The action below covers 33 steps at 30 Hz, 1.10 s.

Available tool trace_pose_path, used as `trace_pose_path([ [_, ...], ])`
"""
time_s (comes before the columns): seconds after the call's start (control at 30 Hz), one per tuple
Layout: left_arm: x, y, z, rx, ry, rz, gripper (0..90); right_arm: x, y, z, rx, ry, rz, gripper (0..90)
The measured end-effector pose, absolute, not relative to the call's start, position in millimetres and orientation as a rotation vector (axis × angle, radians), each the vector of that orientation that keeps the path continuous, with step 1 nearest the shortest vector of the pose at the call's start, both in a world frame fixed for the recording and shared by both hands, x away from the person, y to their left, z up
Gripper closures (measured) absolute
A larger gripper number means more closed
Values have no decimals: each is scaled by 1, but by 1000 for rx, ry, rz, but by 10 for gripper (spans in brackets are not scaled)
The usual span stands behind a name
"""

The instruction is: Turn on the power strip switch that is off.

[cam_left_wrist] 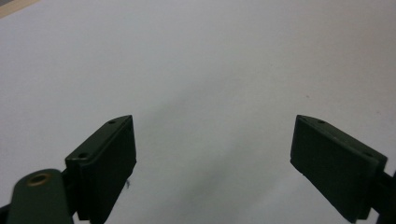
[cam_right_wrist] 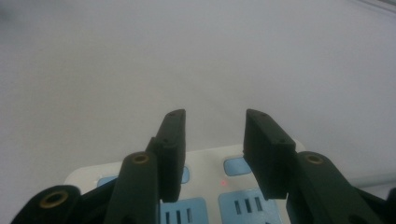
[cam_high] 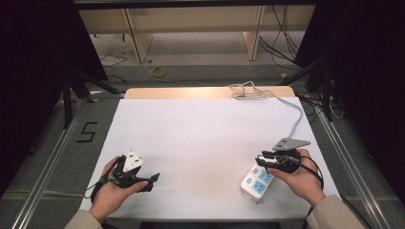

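Nearest to us in the high view, our two forearms enter from the bottom edge, and the work sits by the right hand: the right gripper point(cam_high: 263, 158) hangs over the upper end of the white power strip point(cam_high: 256, 182), which lies on the white table cover point(cam_high: 200, 138) at about five o'clock from the table's middle. In the right gripper view the jaws stand parted with nothing pressed between them; through the gap we see the strip's point(cam_right_wrist: 205, 186) white face, its blue socket panels and a small red light point(cam_right_wrist: 223, 182). So this claw is released, about half spread, right above the strip. The strip's long axis runs from about seven o'clock, close to us, toward one o'clock, and the jaws point across its far end toward nine o'clock; that crossing is what any next grip turns on, we judge, since the pads would have to straddle the narrow width rather than the length. The right hand is plainly the nearer one; the left gripper point(cam_high: 154, 179) rests well apart at about seven o'clock, and in the left gripper view its jaws are wide open over bare cover. Farther off, a grey cable point(cam_high: 296, 112) runs toward one o'clock to a loose coil point(cam_high: 248, 91) at the table's far edge. The hand hides where the cable meets the strip, and we cannot tell whether the jaws touch the strip's top face.
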<state>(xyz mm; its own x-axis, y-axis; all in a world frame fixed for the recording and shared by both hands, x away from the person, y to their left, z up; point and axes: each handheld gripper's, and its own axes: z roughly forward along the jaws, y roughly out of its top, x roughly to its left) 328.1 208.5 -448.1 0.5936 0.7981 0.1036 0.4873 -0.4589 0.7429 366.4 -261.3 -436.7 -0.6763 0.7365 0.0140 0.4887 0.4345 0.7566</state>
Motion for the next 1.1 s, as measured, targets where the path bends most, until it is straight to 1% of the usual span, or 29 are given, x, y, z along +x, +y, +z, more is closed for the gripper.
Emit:
trace_pose_path([
  [0.27,321,205,-446,2120,990,577,137,356,-264,-438,1014,2334,1199,504],
  [0.77,309,201,-443,2106,959,559,135,339,-267,-440,955,2294,1314,382],
  [0.97,307,201,-443,2108,950,553,135,333,-270,-440,947,2287,1323,343],
  [1.1,307,201,-443,2109,949,551,135,332,-273,-441,952,2279,1325,332],
])
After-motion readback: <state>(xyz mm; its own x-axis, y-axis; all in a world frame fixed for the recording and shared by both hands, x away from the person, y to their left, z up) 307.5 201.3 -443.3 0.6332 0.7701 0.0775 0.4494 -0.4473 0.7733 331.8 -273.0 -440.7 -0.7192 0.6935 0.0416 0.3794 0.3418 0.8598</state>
